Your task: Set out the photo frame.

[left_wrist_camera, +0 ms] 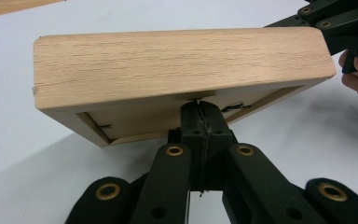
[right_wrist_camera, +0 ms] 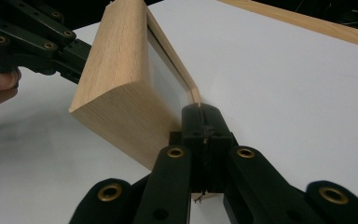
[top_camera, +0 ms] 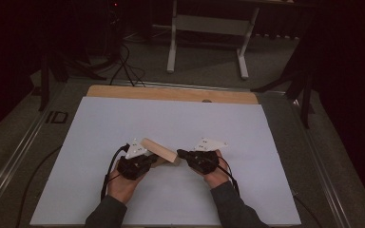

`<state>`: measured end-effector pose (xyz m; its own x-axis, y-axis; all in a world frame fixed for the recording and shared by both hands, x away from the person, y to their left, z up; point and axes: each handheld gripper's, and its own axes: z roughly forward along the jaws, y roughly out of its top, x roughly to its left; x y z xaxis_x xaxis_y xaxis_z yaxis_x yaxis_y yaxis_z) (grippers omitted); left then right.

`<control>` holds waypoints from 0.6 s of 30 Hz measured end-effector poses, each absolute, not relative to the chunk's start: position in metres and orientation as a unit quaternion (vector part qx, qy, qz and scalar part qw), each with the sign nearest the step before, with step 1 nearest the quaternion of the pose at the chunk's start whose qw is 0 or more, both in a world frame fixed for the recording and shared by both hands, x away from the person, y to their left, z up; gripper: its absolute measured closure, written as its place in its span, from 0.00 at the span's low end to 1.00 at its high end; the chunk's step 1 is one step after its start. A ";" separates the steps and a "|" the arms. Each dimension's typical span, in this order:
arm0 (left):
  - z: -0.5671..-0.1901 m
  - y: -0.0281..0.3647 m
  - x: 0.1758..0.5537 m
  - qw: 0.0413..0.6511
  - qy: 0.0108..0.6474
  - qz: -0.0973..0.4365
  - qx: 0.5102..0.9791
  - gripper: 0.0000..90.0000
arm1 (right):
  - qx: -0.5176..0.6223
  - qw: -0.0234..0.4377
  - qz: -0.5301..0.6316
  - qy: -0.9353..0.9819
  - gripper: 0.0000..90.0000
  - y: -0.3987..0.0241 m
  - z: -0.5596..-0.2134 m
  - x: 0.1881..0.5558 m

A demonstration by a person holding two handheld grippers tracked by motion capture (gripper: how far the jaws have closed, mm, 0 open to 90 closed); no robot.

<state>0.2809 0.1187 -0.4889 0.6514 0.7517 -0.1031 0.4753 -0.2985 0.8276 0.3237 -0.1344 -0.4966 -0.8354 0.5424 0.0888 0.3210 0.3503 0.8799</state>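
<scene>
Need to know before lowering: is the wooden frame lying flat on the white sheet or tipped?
Tipped. The light oak box frame is raised off the white table sheet, one edge higher, with shadow beneath it, between the left tongs and right tongs.

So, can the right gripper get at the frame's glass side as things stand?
Probably yes. The right gripper already sits at the wooden frame, jaws shut against its rim, with the glass side facing it. The left gripper is on the back, out of the way.

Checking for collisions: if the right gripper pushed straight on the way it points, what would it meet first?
Probably the wooden frame itself: the right gripper, jaws shut, already sits at its edge.
</scene>
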 end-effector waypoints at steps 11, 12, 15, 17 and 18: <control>-0.488 0.118 0.280 0.445 0.386 0.152 0.793 1.00 | 0.259 0.108 0.502 0.818 1.00 -0.132 -0.496 0.321; -0.488 0.118 0.280 0.445 0.386 0.152 0.793 1.00 | 0.259 0.108 0.502 0.818 1.00 -0.132 -0.496 0.321; -0.489 0.118 0.281 0.444 0.385 0.152 0.795 1.00 | 0.256 0.108 0.502 0.819 1.00 -0.132 -0.496 0.320; -0.489 0.118 0.281 0.443 0.386 0.152 0.795 1.00 | 0.254 0.107 0.502 0.820 1.00 -0.131 -0.496 0.320; -0.489 0.118 0.281 0.442 0.386 0.152 0.796 1.00 | 0.254 0.106 0.501 0.820 1.00 -0.131 -0.496 0.319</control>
